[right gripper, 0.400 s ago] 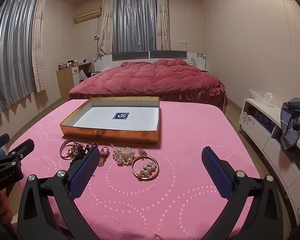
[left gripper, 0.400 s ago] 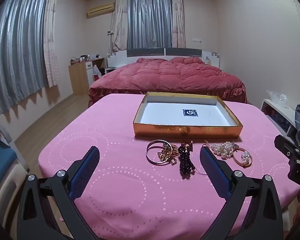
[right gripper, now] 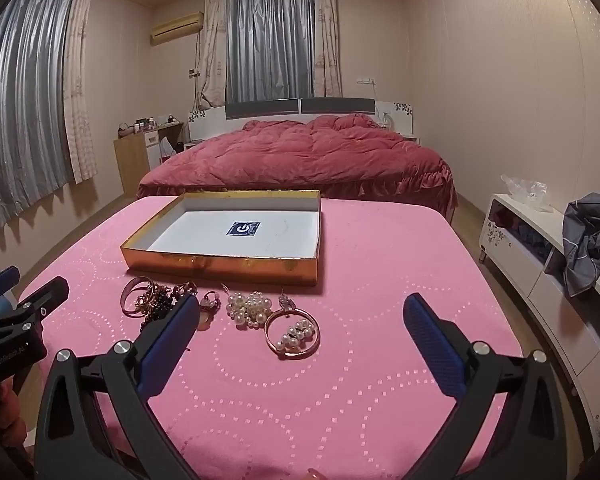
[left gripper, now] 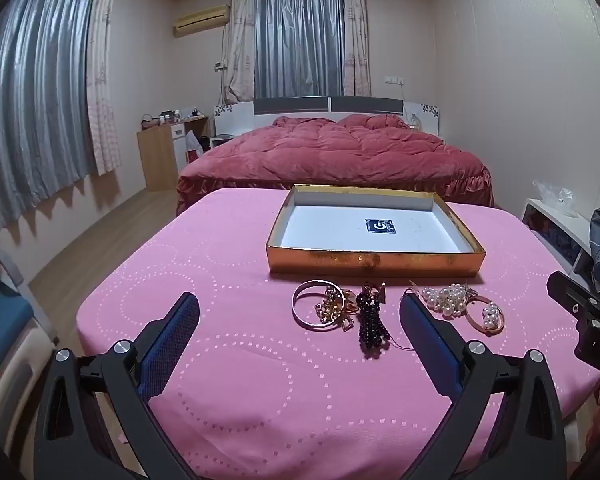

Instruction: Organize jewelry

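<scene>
A gold-sided shallow box [left gripper: 374, 263] [right gripper: 220, 266] with a white inside sits empty on the pink table. In front of it lies a row of jewelry: a silver bangle [left gripper: 300, 312], gold pieces [left gripper: 334, 308], dark beads [left gripper: 372, 320], a pearl cluster [left gripper: 444, 298] [right gripper: 250, 308], and a gold hoop with pearls [left gripper: 486, 316] [right gripper: 292, 334]. My left gripper [left gripper: 300, 312] is open and empty, above the table short of the jewelry. My right gripper [right gripper: 300, 316] is open and empty, with the hoop between its fingers in view.
The pink tablecloth [left gripper: 228, 360] covers the table. A red bed [left gripper: 332, 156] lies beyond it. A white low cabinet [right gripper: 540, 264] with grey cloth on it stands to the right. A wooden desk [left gripper: 160, 156] stands at the back left.
Both views have shifted very slightly. Both grippers stay open and the jewelry has not moved.
</scene>
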{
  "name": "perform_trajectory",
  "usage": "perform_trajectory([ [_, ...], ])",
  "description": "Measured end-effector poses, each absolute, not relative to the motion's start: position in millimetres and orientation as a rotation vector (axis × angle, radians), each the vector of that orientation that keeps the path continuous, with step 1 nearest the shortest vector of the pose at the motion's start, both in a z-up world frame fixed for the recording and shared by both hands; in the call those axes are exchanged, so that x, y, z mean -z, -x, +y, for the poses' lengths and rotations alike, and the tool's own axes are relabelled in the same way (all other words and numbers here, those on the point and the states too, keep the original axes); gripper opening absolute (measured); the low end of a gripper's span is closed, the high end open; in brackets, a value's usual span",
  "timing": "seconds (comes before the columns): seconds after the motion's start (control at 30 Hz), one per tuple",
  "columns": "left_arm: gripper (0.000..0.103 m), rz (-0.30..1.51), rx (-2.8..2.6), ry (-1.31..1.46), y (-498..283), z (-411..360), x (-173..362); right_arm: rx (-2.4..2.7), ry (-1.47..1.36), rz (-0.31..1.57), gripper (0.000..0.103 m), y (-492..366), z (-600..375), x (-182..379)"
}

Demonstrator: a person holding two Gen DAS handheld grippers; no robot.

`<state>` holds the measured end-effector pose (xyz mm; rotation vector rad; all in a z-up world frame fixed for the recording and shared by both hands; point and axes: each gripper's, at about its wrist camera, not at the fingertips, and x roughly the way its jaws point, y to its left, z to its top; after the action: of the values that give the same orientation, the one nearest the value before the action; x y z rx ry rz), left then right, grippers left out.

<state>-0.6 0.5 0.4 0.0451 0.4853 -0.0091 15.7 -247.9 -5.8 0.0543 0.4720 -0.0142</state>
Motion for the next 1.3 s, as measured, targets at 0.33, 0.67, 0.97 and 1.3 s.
perform_trajectory([
  [0.33,0.098,0.491,0.009,-0.045,0.0,-0.3,0.0,0.01,-0.059,0.463,0.0,-13.8,-251.7,3.2],
  [0.67,0.098,0.491,0.011,-0.044,-3.4,-1.8,1.9,0.009,-0.063,0.465,0.0,-14.5,-251.9,1.5],
  [0.97,0.097,0.495,0.011,-0.041,0.6,1.3,3.4,0.008,-0.064,0.464,0.0,-14.1,-252.5,2.1],
  [1.3,0.098,0.5,0.011,-0.041,1.2,1.9,3.4,0.009,-0.059,0.469,0.0,-13.9,-251.8,2.3],
])
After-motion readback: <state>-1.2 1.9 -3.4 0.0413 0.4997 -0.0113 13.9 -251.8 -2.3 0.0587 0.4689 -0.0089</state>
